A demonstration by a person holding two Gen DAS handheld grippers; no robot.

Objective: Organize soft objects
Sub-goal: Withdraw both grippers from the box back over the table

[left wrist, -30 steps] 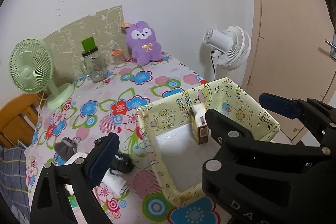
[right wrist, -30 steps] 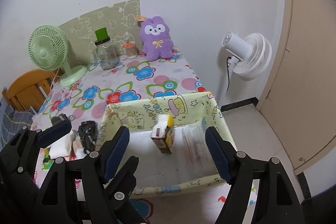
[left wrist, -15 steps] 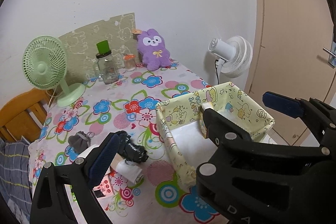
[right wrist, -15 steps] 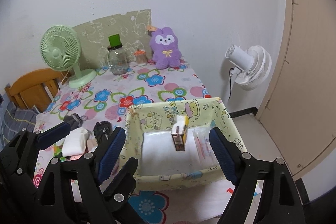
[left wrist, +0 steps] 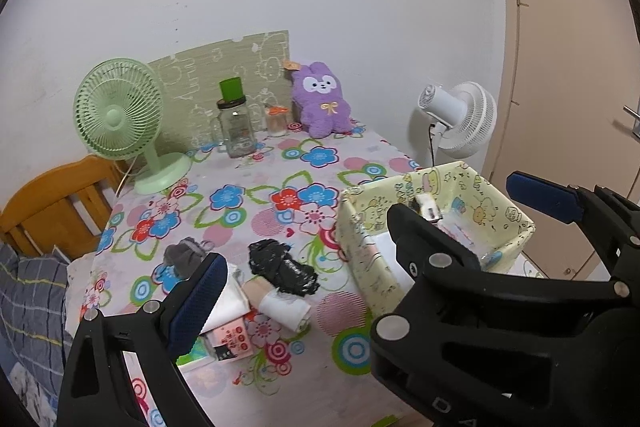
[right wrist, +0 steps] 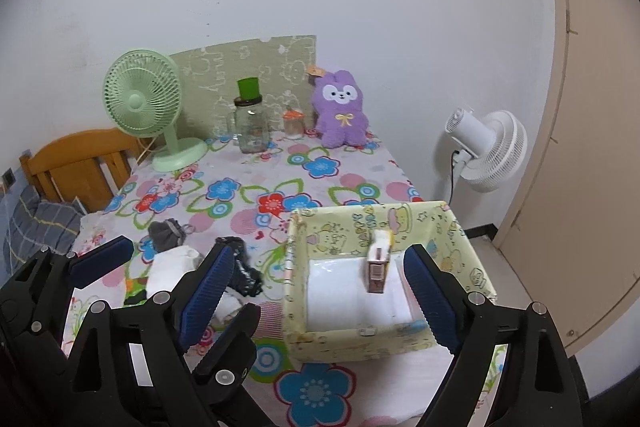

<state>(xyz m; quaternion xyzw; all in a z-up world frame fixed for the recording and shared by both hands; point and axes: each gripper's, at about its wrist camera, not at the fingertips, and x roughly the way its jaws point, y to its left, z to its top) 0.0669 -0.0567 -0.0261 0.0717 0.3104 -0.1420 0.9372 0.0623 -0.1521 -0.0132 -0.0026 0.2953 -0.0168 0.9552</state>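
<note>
In the right wrist view, the right gripper point(right wrist: 320, 291) fills the lower frame, jaws wide and just opened further, nothing gripped; the yellow cartoon-print fabric box point(right wrist: 362, 343) with a small carton point(right wrist: 378, 269) upright inside shows between them. The left gripper point(right wrist: 150, 267), lower left, also gapes, empty. The soft pile sits left of centre on the flowered tablecloth point(right wrist: 280, 187): grey sock point(right wrist: 164, 233), white cloth point(right wrist: 170, 267), crumpled black bag point(right wrist: 244, 273).
</note>
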